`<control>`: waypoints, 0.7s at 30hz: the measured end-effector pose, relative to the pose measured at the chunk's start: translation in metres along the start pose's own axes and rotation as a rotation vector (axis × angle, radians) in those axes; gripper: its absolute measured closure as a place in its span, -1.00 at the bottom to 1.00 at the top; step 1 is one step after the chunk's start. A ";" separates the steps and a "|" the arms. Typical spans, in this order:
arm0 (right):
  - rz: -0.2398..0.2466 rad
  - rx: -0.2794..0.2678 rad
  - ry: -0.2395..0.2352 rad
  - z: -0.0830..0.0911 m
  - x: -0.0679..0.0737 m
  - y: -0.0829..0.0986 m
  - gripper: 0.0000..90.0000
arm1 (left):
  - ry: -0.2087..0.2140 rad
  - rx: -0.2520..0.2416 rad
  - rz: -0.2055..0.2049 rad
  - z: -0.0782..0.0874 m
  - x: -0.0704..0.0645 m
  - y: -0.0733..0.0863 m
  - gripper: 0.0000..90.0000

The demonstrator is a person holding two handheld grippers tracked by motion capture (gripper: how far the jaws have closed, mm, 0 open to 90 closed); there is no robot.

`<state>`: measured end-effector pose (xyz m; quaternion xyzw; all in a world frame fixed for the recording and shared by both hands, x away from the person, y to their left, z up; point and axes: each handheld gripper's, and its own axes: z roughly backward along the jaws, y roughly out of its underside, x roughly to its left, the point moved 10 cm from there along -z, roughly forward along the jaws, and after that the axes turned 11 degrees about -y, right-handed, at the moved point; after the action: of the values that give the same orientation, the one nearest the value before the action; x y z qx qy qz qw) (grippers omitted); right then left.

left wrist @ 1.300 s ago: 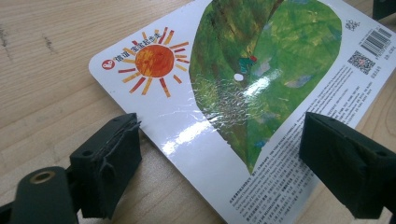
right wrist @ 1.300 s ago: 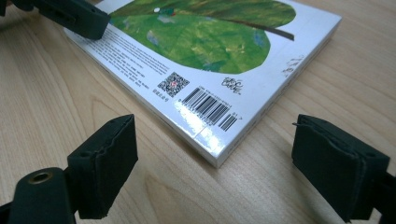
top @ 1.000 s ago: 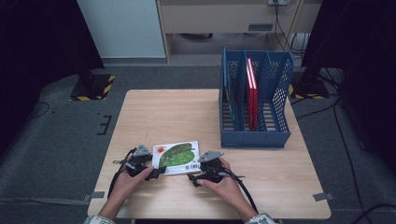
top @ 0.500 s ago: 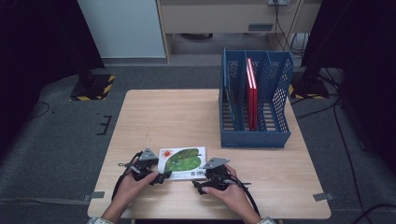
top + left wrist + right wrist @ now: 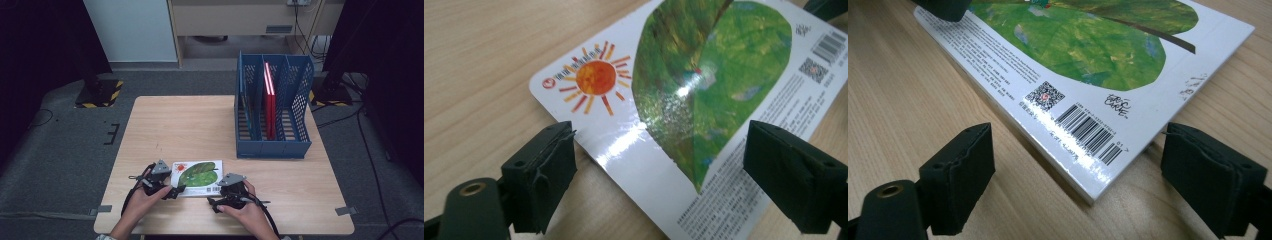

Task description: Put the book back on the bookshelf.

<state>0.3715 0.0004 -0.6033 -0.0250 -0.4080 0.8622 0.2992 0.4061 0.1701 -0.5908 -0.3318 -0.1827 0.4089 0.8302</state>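
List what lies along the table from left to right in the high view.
Left gripper → picture book lying flat → right gripper → blue file rack holding red books.

Even overhead light on the pale table, dark surroundings, white glare streaked the glossy book cover, near jaws were softly blurred, high view slightly grainy.

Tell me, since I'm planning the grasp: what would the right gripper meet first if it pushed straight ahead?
Probably the picture book: its barcode corner lies between the open jaws of the right gripper, flat on the wooden table. How near it is, I can't say.
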 end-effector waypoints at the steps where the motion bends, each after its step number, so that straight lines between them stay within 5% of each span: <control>1: 0.003 0.000 0.002 0.000 0.000 0.000 -0.73 | -0.003 -0.004 -0.003 -0.001 0.002 -0.002 -0.74; 11: 0.029 0.003 0.033 -0.005 0.002 0.001 -0.82 | 0.034 0.016 -0.001 -0.017 0.015 -0.020 -0.75; 21: 0.034 0.009 0.041 -0.006 0.002 0.001 -0.83 | 0.023 0.051 0.004 -0.028 0.024 -0.020 -0.77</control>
<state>0.3713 0.0051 -0.6074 -0.0483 -0.3972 0.8684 0.2929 0.4478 0.1687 -0.5962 -0.3156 -0.1620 0.4114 0.8396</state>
